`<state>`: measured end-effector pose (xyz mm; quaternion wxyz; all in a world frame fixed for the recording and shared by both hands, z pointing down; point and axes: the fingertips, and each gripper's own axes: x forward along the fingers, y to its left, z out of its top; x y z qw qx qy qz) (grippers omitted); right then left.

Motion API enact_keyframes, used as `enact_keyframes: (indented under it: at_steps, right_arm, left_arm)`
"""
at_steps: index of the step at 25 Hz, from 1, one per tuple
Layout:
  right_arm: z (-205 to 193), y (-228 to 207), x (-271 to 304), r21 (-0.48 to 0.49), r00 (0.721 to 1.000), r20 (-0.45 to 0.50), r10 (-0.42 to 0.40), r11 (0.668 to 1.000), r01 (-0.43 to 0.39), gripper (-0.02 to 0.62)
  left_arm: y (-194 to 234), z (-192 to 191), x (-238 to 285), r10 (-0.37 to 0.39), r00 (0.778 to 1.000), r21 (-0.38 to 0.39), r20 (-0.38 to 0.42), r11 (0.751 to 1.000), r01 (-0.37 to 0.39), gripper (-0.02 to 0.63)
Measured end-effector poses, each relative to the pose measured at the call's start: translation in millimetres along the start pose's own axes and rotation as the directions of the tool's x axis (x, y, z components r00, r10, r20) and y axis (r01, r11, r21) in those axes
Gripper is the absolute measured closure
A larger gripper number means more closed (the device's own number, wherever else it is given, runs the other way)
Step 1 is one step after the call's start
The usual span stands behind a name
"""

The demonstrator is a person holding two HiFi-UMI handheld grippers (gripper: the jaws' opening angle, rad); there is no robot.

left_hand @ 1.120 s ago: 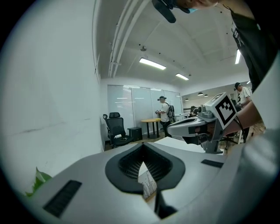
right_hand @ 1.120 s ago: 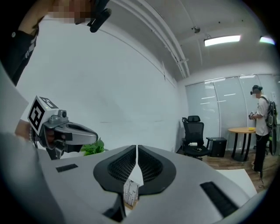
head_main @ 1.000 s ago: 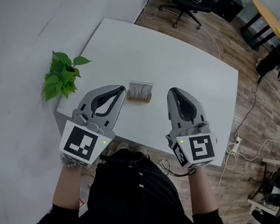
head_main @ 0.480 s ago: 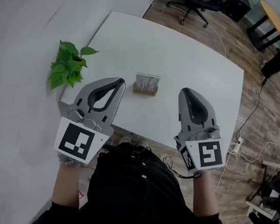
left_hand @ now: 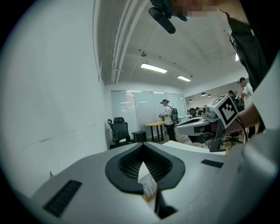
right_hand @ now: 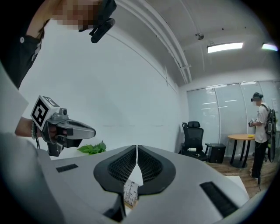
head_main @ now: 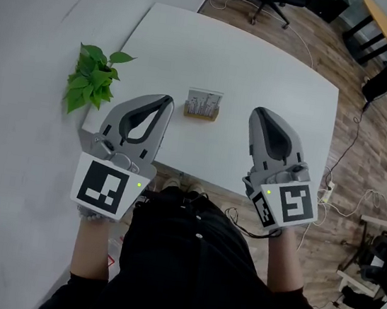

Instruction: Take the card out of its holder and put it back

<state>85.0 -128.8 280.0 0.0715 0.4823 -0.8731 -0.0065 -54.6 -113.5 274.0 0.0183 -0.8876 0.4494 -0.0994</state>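
We hold our left gripper and right gripper level above the table's near edge, jaws closed and empty; the card stands in its holder between them

Soft, even light is falling from ceiling strips glowing high above the jaws, leaving hardly any shadow beneath them on the white table. Both gripper views are bending strongly and darkening to black at the corners. The jaw bodies nearest the lens are blurring, and the card just beyond them is showing slightly soft.
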Motion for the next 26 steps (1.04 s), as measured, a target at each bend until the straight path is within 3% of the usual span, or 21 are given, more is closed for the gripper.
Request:
enact_keyframes:
  at_steps: [26]
  right_arm:
    - [7.4, 0.8, -3.4, -0.021, 1.0, 0.002, -0.012, 1.0, 0.012, 0.551]
  left_arm:
    - [0.5, -1.8, 3.6, -0.02, 1.0, -0.01, 0.0, 1.0, 0.02, 0.592]
